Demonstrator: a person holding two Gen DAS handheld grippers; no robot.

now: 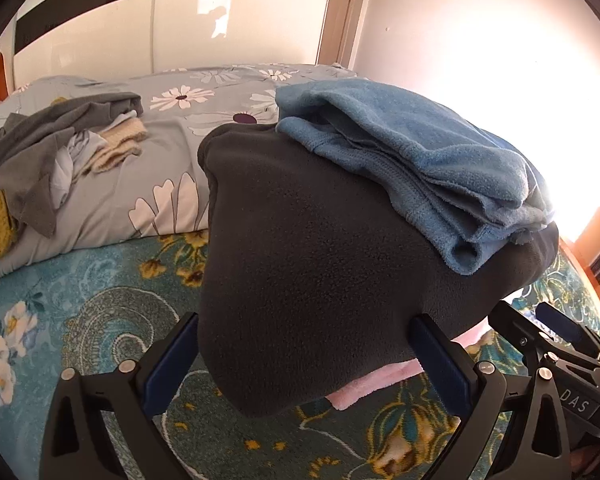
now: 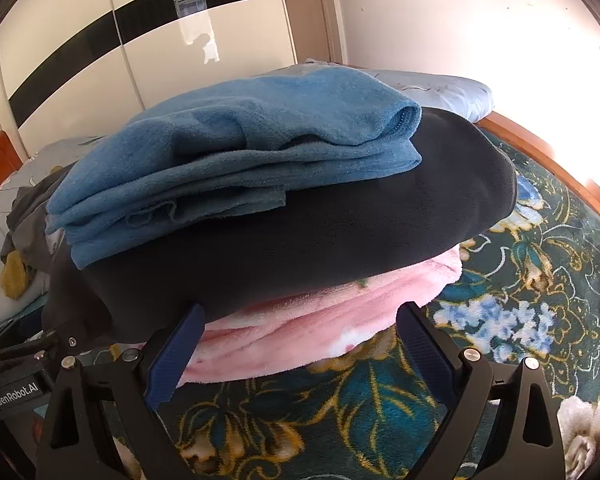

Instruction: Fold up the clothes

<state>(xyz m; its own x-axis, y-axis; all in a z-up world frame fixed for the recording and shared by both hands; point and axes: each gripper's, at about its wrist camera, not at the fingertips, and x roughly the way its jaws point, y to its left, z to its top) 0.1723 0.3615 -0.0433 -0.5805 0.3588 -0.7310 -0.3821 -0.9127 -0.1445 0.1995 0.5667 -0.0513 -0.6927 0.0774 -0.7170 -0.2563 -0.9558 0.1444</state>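
A stack of folded clothes lies on the teal floral bedspread (image 1: 80,300). A blue fleece (image 2: 240,152) is on top, a dark grey fleece (image 2: 340,220) in the middle and a pink plush piece (image 2: 320,320) at the bottom. My left gripper (image 1: 305,320) is open at the stack's left end, its fingers wide on either side of the dark grey fleece's (image 1: 320,260) hanging corner. My right gripper (image 2: 302,308) is open at the stack's front, its fingers straddling the pink edge without pressing on it. The blue fleece (image 1: 400,148) lies towards the stack's far side.
A heap of unfolded grey, white, cream and yellow clothes (image 1: 52,148) lies on the daisy-print quilt (image 1: 180,120) at the left. A white wardrobe with a black band (image 2: 160,20) stands behind. The wooden bed frame (image 2: 540,152) runs along the right, under strong sunlight.
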